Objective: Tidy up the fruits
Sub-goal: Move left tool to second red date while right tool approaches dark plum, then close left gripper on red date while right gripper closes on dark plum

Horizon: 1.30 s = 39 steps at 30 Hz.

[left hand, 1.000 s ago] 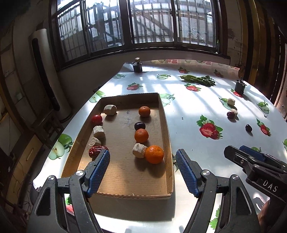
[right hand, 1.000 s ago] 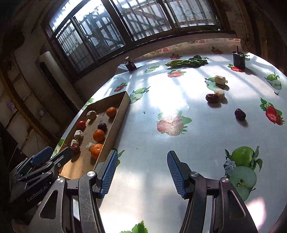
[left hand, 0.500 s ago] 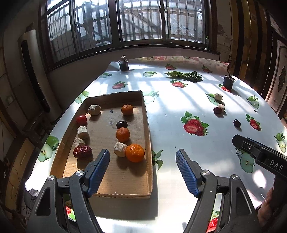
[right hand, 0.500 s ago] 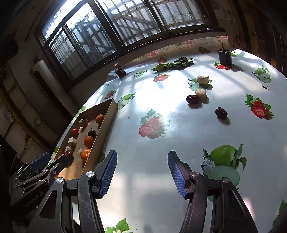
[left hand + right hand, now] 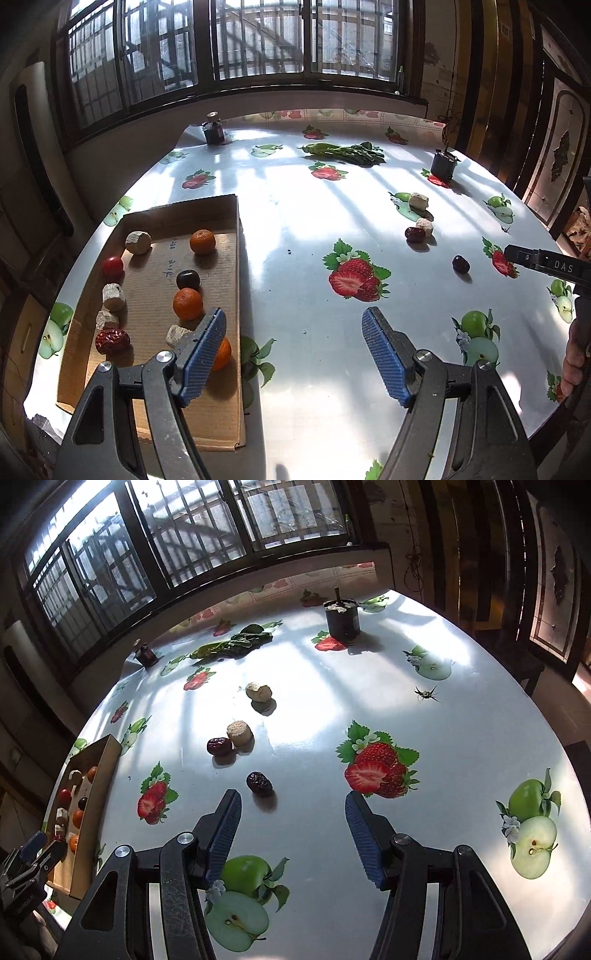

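Note:
A cardboard tray (image 5: 221, 210) on the table's left holds oranges (image 5: 202, 242), a red fruit (image 5: 112, 266), a dark plum (image 5: 187, 279), a red date (image 5: 112, 342) and several beige chunks. Loose on the table lie a dark date (image 5: 259, 783), a red date (image 5: 219, 746) touching a beige chunk (image 5: 240, 732), and another beige chunk (image 5: 259, 692). My left gripper (image 5: 293, 341) is open and empty over the table beside the tray's right wall. My right gripper (image 5: 291, 825) is open and empty, just short of the dark date.
The table wears a fruit-print cloth (image 5: 376, 771). A bunch of green leaves (image 5: 343, 152) lies at the back. A dark cup (image 5: 342, 618) stands far right, a small dark jar (image 5: 213, 130) far left. The tray also shows in the right wrist view (image 5: 96, 797).
Both grippers moved to the right, away from the tray. The right gripper has closed in on the loose dates and chunks. Both jaws stayed open.

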Each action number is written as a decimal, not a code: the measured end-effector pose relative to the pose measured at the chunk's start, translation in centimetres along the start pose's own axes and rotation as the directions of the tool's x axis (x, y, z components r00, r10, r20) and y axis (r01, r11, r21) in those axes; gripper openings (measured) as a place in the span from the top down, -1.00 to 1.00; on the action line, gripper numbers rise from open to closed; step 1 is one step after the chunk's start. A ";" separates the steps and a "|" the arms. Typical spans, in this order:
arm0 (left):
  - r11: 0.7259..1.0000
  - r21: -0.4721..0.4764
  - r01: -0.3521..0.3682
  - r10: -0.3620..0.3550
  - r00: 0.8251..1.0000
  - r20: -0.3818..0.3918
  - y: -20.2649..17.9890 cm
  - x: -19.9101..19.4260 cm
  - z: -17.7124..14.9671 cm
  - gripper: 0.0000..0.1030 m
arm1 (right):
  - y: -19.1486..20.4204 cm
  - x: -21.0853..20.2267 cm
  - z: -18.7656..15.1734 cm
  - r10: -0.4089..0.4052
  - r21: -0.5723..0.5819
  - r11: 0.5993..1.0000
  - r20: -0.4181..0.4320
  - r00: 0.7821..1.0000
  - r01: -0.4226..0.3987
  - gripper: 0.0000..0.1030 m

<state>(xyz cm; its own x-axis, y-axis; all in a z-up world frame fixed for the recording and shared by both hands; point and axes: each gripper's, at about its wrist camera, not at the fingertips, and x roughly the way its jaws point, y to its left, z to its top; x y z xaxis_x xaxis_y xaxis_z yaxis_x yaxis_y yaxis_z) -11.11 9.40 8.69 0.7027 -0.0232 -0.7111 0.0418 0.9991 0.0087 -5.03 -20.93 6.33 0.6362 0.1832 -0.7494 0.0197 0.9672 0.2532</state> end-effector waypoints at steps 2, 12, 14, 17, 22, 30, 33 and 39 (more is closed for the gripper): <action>1.000 0.002 0.021 -0.021 1.000 -0.011 -0.7 0.9 0.6 -0.47 | 0.8 1.9 0.3 -0.003 -0.045 0.999 -0.039 0.999 0.001 -0.22; 0.987 0.004 0.161 -0.160 0.983 -0.087 -5.4 8.5 5.7 -0.46 | 3.8 8.2 -0.2 -0.002 -0.164 0.986 -0.106 0.994 -0.016 0.04; 0.982 -0.002 0.189 -0.188 0.976 -0.107 -6.6 10.2 6.5 -0.45 | 3.6 8.2 -0.1 -0.005 -0.170 0.985 -0.092 0.996 -0.011 0.29; 0.976 -0.007 0.219 -0.219 0.967 -0.128 -8.3 12.6 7.4 -0.34 | 2.7 8.1 0.0 0.002 -0.151 0.989 -0.078 0.997 -0.014 0.50; 0.967 0.047 0.252 -0.246 0.963 -0.109 -11.3 15.2 8.1 -0.25 | 0.6 7.6 0.4 -0.011 -0.066 0.998 -0.055 0.998 0.007 0.52; 0.945 0.133 0.299 -0.280 0.949 -0.145 -13.7 17.4 7.3 -0.25 | 0.2 7.7 0.7 -0.022 -0.027 0.999 -0.047 0.999 0.020 0.52; 0.951 0.150 0.269 -0.250 0.959 -0.135 -13.7 17.6 7.0 0.14 | 0.6 7.9 0.8 -0.045 -0.045 0.998 -0.042 0.998 0.043 0.52; 0.960 0.130 0.246 -0.232 0.966 -0.113 -12.5 16.9 6.7 0.39 | 0.8 7.9 0.7 -0.067 -0.064 0.996 -0.041 0.997 0.064 0.52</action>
<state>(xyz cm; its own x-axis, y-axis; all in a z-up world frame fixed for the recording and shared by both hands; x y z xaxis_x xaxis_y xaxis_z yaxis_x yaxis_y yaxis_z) 5.04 -3.70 1.25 0.5888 -0.2506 -0.7684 0.3055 0.9492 -0.0754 0.60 -18.82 1.04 0.6016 0.1255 -0.7889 0.0112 0.9862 0.1654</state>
